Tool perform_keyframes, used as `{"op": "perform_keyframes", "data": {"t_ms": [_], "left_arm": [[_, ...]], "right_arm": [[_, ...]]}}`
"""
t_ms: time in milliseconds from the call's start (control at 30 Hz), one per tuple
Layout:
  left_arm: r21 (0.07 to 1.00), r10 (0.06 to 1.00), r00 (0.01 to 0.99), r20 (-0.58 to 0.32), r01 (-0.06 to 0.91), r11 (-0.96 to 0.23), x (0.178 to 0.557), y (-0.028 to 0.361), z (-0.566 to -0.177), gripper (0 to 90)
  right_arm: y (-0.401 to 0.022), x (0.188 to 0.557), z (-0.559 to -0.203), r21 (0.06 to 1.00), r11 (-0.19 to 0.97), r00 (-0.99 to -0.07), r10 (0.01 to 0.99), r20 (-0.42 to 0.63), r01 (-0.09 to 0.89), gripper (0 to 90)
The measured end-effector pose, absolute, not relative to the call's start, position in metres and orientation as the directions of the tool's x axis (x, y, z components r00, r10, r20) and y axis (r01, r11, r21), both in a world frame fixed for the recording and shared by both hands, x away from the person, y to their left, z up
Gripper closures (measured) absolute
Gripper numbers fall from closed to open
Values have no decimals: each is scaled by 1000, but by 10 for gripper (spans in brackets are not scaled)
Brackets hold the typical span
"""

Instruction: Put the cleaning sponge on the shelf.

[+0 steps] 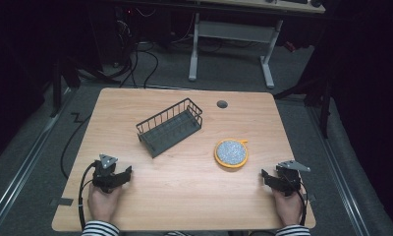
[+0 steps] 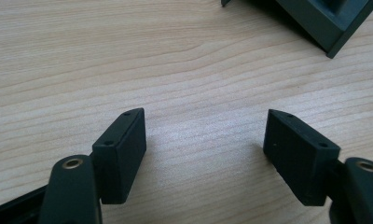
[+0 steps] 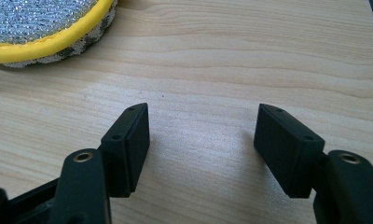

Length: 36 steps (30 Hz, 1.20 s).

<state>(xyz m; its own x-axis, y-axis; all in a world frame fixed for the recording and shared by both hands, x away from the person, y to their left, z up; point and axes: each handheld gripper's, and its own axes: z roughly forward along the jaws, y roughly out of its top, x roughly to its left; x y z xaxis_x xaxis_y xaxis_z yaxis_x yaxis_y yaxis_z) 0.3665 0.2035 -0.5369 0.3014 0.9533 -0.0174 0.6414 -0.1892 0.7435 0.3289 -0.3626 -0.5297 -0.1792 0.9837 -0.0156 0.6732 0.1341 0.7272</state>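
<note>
You are holding both grippers unclenched, empty; the scouring pad (image 1: 231, 153) is lying far-left of your right gripper (image 1: 267, 178), nearer it than your left gripper (image 1: 127, 173).

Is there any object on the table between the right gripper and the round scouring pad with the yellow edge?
No. Between the right gripper and the scouring pad lies bare table alone. Its jaws stand open, with nothing between them.

Left gripper (image 1: 127, 173) held low at near left, jaws wide apart, nothing between; left hand (image 1: 103, 201) behind it, striped sleeve at wrist. Right gripper (image 1: 264, 176) likewise at near right, jaws wide, empty; right hand (image 1: 288, 206) gripping from behind
</note>
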Motion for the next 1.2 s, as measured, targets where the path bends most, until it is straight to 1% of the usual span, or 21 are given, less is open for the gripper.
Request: {"op": "perform_keyframes", "data": {"t_ms": [367,467,600,933,1100,1200], "left_arm": [[742,952,307,-18,642,-192,367,204,-537,296],[744,948,316,-35,642,-186,366,205,-537,288],[741,945,328,-19,639,-207,366,204,-537,273],[738,943,331,-23,642,-207,364,205,-536,316],[736,945,323,-52,652,-182,365,209,-534,330],[734,937,343,-68,653,-185,367,208,-531,328]], "right_arm": [[-363,329,-530,727,135,-184,983,-12,674,345],[-363,329,-530,726,136,-186,983,-12,674,340],[-363,329,-530,726,136,-185,983,-12,674,341],[-363,329,-530,727,135,-187,982,-9,673,340],[-363,329,-530,726,136,-189,982,-9,674,338],[-363,329,-530,726,135,-189,982,-8,674,339]]}}
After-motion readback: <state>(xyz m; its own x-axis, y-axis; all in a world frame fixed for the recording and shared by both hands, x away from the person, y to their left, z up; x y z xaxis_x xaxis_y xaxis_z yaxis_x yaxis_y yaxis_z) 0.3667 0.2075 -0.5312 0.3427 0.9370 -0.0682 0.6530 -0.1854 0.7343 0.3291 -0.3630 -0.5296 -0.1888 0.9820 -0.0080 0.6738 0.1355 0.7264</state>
